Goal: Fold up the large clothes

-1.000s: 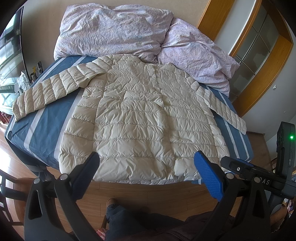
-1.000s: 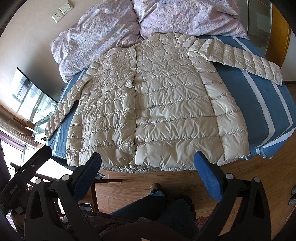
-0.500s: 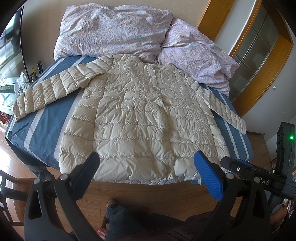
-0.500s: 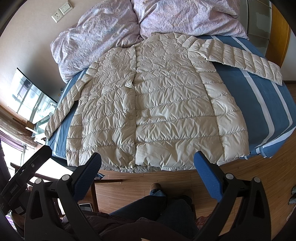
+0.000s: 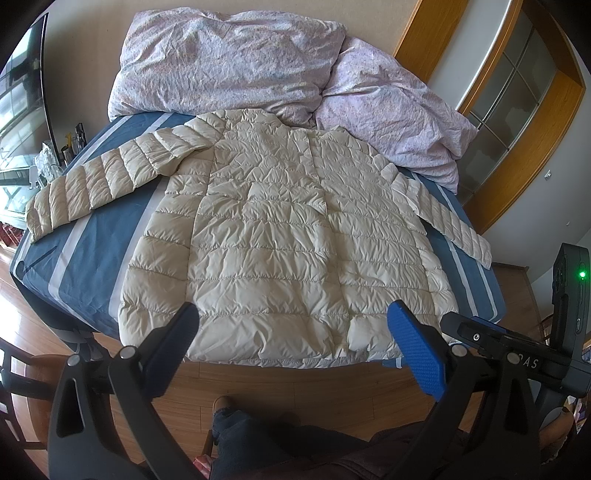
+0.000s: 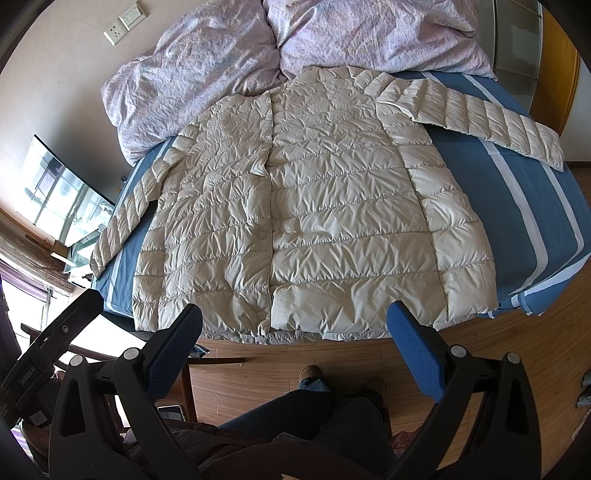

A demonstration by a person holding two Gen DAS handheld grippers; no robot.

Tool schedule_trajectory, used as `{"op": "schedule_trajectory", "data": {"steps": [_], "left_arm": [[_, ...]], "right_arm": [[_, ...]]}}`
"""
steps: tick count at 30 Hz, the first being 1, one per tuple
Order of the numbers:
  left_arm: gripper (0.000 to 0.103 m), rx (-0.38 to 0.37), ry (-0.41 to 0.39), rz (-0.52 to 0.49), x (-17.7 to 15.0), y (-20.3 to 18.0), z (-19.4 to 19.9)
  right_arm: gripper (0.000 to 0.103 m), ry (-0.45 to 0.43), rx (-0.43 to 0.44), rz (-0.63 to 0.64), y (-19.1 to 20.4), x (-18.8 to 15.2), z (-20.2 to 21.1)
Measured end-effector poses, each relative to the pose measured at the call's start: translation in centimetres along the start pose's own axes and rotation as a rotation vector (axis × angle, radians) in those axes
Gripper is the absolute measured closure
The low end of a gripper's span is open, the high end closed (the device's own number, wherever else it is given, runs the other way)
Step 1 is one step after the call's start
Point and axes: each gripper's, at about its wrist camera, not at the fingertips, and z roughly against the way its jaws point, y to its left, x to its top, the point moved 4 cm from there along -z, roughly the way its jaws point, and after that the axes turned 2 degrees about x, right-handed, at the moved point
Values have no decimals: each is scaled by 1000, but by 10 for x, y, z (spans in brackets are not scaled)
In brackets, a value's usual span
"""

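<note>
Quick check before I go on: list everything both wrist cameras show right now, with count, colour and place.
puffer jacket: one, cream, flat on the bed, buttoned front up, sleeves spread to both sides
bed cover: one, blue with white stripes, under the jacket
duvet: rumpled, lilac print, heaped at the head of the bed
wall sockets: two white plates, above the duvet
screen: one, dark and reflective, on the stand left of the bed
wooden door frame: orange-brown, with glass panes, right of the bed
wooden floor: brown, at the foot of the bed
person's legs: dark trousers, below the grippers
left gripper: open, blue pads, off the jacket
right gripper: open, blue pads, off the jacket
</note>
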Motion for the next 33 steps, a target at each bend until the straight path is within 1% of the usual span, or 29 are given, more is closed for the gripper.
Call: {"op": "schedule_trajectory", "data": {"steps": [17, 22, 24, 27, 30, 33], "left_arm": [[2, 4, 0, -1, 2, 0, -2], [2, 34, -6, -13, 19, -1, -18], [2, 53, -3, -25, 27, -3, -31], [2, 82, 1, -37, 37, -5, -41], [2, 113, 9, -48, 48, -8, -56], [2, 141, 16, -60, 57, -12, -69]], "right_arm": [[1, -11, -2, -8, -5, 7, -2], [1, -20, -17, -29, -23, 29, -12], [1, -23, -26, -46, -36, 42, -16], [1, -32, -63, -86, -70, 65, -24], [1, -44, -122, -141, -115, 87, -30], [1, -42, -195, -225, -172, 105, -36]]}}
